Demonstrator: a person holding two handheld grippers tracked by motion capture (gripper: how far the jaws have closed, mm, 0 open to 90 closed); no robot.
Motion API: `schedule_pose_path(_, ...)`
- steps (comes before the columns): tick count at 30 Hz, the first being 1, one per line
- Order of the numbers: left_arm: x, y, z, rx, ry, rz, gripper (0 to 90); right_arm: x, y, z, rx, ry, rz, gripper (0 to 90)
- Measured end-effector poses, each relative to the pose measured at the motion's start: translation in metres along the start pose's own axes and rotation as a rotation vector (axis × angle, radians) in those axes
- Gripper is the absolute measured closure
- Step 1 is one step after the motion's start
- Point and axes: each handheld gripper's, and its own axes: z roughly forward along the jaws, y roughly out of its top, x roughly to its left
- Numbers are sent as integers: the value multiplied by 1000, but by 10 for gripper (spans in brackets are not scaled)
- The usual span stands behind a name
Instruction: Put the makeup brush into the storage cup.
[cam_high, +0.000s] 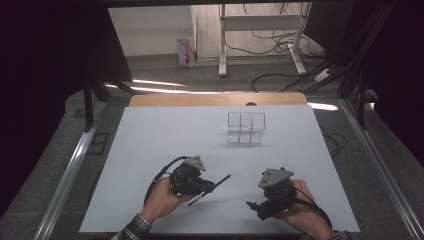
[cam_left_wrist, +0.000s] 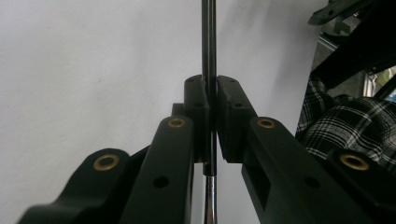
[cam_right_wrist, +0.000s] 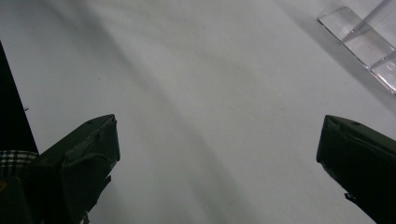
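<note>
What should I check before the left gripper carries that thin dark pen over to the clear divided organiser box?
1. Grip: the left gripper has its jaws shut on the thin dark pen, seen between the pads in the left gripper view: ok.
2. Pen free of the table: cannot tell.
3. Path: the pale table surface between the pen and the clear divided organiser box is bare: ok.
4. Box upright with its compartments open to the top: ok.
5. Right gripper: jaws wide apart, nothing between them, off to the side of the path: ok.
</note>
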Motion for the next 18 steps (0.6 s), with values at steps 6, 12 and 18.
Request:
schedule_pose_path(6, -3, 3, 9, 26, -22, 14, 838, 8, 11, 6, 7, 10, -61, 62)
schedule_pose_path(12, -8, 7, 16, 62, -43, 38, 838, 13, 21, 12, 11, 23, -109, 141)
schedule_pose_path(18, -13, 11, 21, 80, -62, 56, 838, 17, 28, 17, 28, 29, -163, 229)
